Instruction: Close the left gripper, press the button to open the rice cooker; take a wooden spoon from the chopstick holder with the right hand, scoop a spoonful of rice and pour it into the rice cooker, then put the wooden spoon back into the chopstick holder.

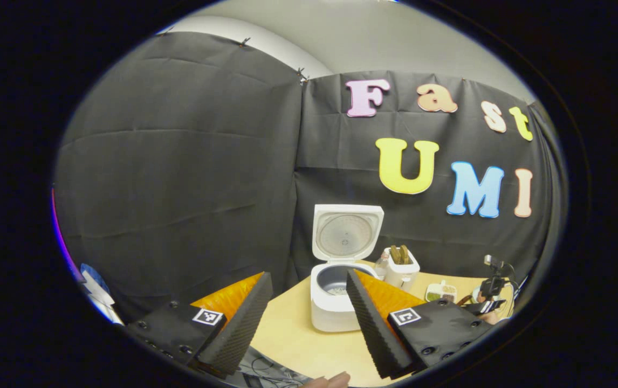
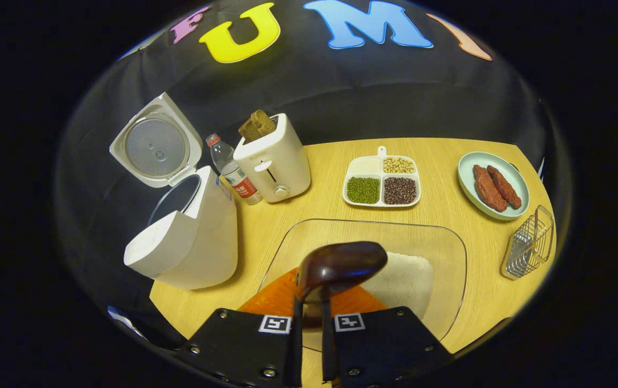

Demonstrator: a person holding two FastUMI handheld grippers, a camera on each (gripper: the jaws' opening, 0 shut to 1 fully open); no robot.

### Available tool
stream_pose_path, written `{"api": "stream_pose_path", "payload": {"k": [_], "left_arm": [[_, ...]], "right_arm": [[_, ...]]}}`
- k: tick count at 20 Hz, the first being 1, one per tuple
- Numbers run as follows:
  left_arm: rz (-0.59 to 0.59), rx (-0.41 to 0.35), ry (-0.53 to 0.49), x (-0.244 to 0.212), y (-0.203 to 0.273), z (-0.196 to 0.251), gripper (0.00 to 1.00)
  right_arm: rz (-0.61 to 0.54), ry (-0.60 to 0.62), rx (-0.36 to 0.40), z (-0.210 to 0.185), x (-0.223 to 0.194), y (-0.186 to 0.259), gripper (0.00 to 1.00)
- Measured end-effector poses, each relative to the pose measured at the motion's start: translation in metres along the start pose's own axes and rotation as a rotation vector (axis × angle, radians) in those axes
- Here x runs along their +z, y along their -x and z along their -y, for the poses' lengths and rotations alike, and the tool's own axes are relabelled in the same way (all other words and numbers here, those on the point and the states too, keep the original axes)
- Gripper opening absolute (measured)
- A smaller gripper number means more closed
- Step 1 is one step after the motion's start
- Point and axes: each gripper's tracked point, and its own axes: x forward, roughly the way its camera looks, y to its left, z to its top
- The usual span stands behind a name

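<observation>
You're holding the left hand-held gripper (image 1: pixel 309 307) back from the table (image 1: pixel 309 339) with its fingers spread wide apart, nothing between them. Straight ahead of it, the white rice cooker (image 1: pixel 336 302) is sitting with its lid (image 1: pixel 347 231) standing upright and the inner pot exposed. Just beyond the cooker on its right, the white toaster (image 1: pixel 402 269) is showing two brown slices poking out of its slots.

In the right gripper view, your right hand-held gripper (image 2: pixel 310 307) is pinching the handle of the wooden spoon (image 2: pixel 341 267), both fingers pressing on it from either side, the dark bowl of the spoon sticking up above them. The spoon is hovering over the near edge of a clear tray (image 2: pixel 449 253), and a heap of white rice (image 2: pixel 403 283) is lying in that tray just past the spoon. I cannot tell whether the spoon is carrying any grains.

Left of the tray, the rice cooker (image 2: pixel 190 242) is gaping open, lid (image 2: pixel 155 143) tipped back. Behind it a water bottle (image 2: pixel 231 170) is standing beside the toaster (image 2: pixel 274 161). Beyond the tray, a divided dish (image 2: pixel 382 180) is holding green, dark and pale beans. Right of that, a pale green plate (image 2: pixel 468 161) is bearing two sausages (image 2: pixel 495 186), and a wire chopstick holder (image 2: pixel 527 242) is lying near the table's edge, right of the tray.
</observation>
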Motion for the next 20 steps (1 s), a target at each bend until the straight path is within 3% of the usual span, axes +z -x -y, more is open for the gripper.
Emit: {"api": "stream_pose_path", "payload": {"k": [3,5,9,10,11,13,20], "left_arm": [[-0.004,-0.009,-0.008,-0.001,0.0,0.006,0.96],[0.005,-0.013,-0.013,0.003,0.0,0.01,0.98],[0.002,-0.004,-0.019,0.002,0.001,0.002,1.0],[-0.001,0.0,-0.019,0.002,0.001,0.0,0.96],[-0.003,0.003,-0.02,0.001,0.001,-0.002,1.0],[-0.004,0.006,-0.026,0.003,0.001,-0.004,0.96],[0.011,-0.012,-0.024,0.014,0.0,0.003,1.0]], "right_arm": [[-0.004,0.01,0.012,-0.014,-0.004,-0.004,0.15],[-0.026,-0.052,0.031,-0.016,-0.006,-0.004,0.15],[-0.044,-0.439,0.096,0.003,-0.001,-0.005,0.15],[-0.028,-0.49,0.107,0.009,-0.002,-0.002,0.15],[-0.012,-0.523,0.116,0.013,0.0,0.0,0.15],[0.009,-0.558,0.129,0.018,0.006,0.008,0.15],[0.111,-0.639,0.199,0.021,0.045,0.048,0.15]]}}
